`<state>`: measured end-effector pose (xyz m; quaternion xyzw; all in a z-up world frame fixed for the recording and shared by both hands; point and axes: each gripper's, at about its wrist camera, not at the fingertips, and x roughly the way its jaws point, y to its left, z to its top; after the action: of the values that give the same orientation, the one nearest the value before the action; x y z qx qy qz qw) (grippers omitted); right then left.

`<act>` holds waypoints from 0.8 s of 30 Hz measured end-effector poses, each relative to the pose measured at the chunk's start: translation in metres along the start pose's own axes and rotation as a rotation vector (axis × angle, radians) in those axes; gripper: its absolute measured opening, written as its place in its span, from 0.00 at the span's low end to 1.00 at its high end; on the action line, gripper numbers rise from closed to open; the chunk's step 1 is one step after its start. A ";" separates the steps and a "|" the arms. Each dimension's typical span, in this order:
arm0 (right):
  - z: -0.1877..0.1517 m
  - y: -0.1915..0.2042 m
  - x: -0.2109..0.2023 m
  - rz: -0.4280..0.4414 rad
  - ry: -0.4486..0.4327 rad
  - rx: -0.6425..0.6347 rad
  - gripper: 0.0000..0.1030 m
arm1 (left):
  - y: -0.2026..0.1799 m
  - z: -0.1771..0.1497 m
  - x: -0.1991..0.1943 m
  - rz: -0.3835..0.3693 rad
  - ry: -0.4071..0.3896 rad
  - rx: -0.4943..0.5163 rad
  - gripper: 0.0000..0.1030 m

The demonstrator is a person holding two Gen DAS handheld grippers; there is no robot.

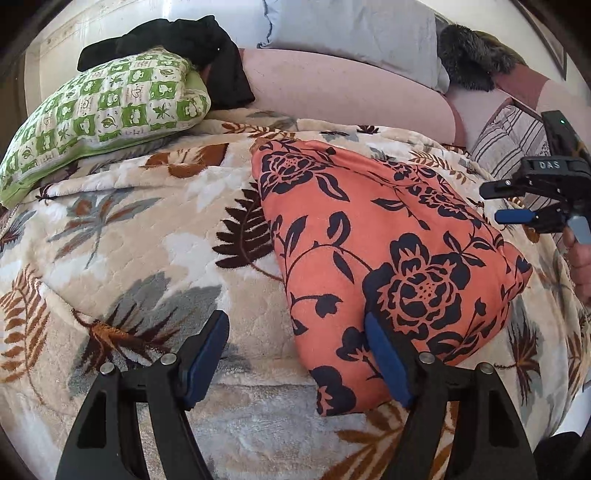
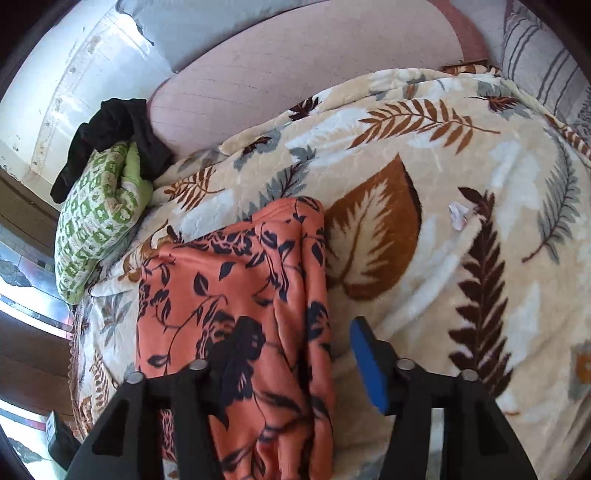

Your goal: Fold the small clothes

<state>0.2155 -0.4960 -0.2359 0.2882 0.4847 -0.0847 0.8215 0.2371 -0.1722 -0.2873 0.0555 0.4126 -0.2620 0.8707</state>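
An orange garment with a dark floral print (image 1: 376, 251) lies folded on the leaf-patterned blanket (image 1: 129, 236). My left gripper (image 1: 295, 332) is open just above the blanket at the garment's near left edge; its right finger (image 1: 384, 358) lies over the cloth. My right gripper (image 1: 495, 201) shows at the far right of the left wrist view, open beside the garment. In the right wrist view the garment (image 2: 229, 295) passes over the left finger, which is hidden, and the right finger (image 2: 365, 362) is bare. That gripper (image 2: 288, 365) is open.
A green-and-white patterned pillow (image 1: 99, 118) with a black garment (image 1: 173, 44) on it lies at the blanket's far left. A pink sheet (image 1: 332, 88), a grey pillow (image 1: 354, 33), a dark furry thing (image 1: 469, 55) and a striped cushion (image 1: 509, 140) lie beyond.
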 end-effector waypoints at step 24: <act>-0.080 0.030 -0.006 -0.182 0.041 -0.035 0.35 | 0.030 -0.012 0.012 0.130 0.094 -0.059 0.57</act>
<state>0.1651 -0.4283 -0.2479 0.2301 0.5269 -0.1446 0.8053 0.2500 -0.1473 -0.3076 0.0690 0.4562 -0.1899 0.8666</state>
